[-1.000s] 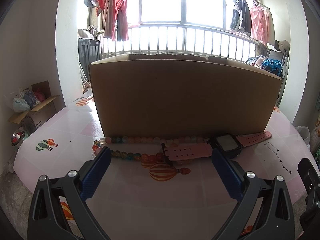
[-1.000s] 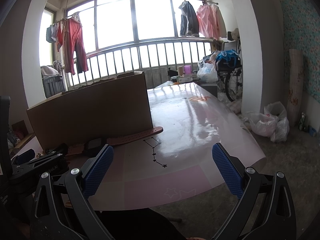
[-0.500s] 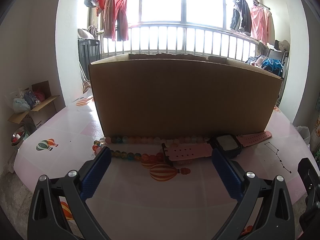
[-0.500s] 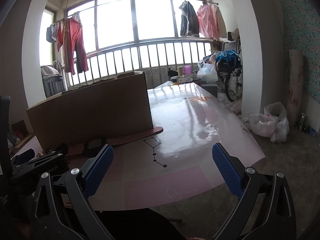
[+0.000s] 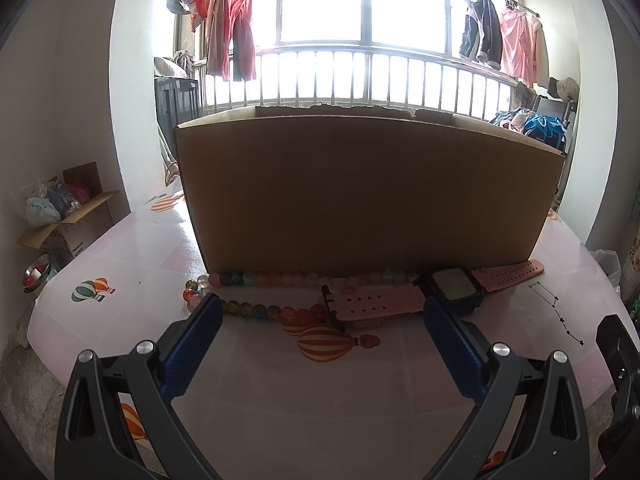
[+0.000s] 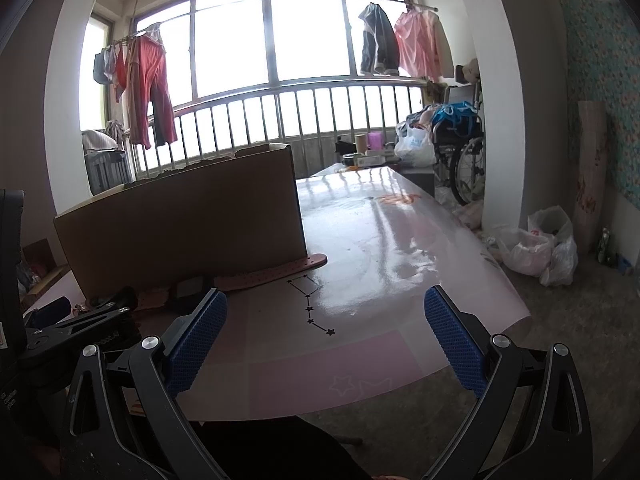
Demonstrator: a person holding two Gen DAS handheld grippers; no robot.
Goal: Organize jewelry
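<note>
A string of coloured beads point(image 5: 256, 310) lies on the pink table along the foot of a big cardboard box point(image 5: 368, 196). A pink-strapped watch point(image 5: 452, 290) with a dark square face lies across the beads at the right. My left gripper point(image 5: 320, 320) is open and empty, a little in front of the beads and watch. My right gripper point(image 6: 324, 316) is open and empty over the table's front right part. In the right wrist view the watch strap point(image 6: 280, 268) shows by the box corner point(image 6: 192, 220).
The table point(image 5: 280, 380) carries balloon and star prints. Its near edge point(image 6: 360, 396) shows in the right wrist view. The left gripper's body point(image 6: 72, 328) sits at the left there. Floor clutter: open box point(image 5: 64, 216), plastic bags point(image 6: 536, 244), wheelchair point(image 6: 464, 160).
</note>
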